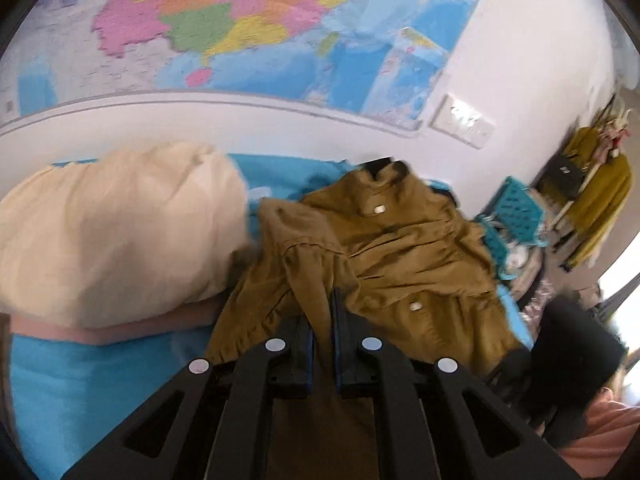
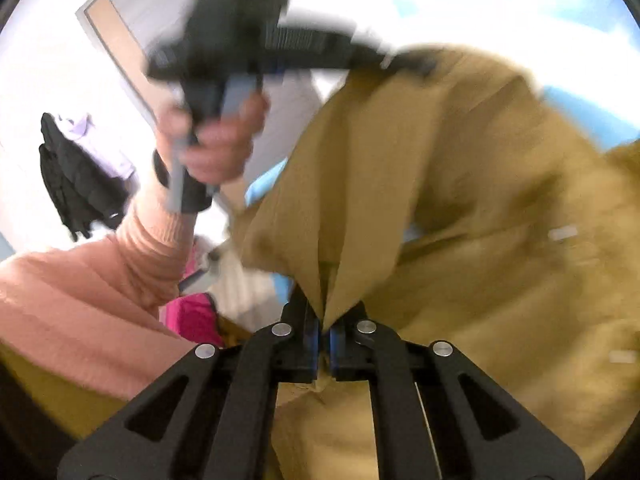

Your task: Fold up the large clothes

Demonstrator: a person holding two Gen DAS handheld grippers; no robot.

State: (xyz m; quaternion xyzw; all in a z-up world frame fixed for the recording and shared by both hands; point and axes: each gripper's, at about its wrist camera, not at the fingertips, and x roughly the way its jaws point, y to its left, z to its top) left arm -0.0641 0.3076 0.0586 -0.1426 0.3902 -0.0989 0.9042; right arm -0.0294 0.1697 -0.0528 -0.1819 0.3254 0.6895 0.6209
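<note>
A brown jacket (image 1: 404, 248) with pale snap buttons lies crumpled on a blue bed cover (image 1: 80, 392), collar toward the wall. My left gripper (image 1: 323, 320) is shut on a fold of its near edge. In the right wrist view, a hand (image 2: 216, 148) in a pink sleeve holds that left gripper (image 2: 412, 62) high, with the jacket (image 2: 460, 208) hanging from it. My right gripper (image 2: 326, 316) is shut on a pinched pleat of the same cloth. This view is blurred.
A cream pillow (image 1: 116, 232) lies on the bed left of the jacket. A map (image 1: 240, 28) covers the wall behind. To the right stand a teal basket (image 1: 516, 212) and hanging clothes (image 1: 600, 196). A dark coat (image 2: 76, 184) hangs near a door.
</note>
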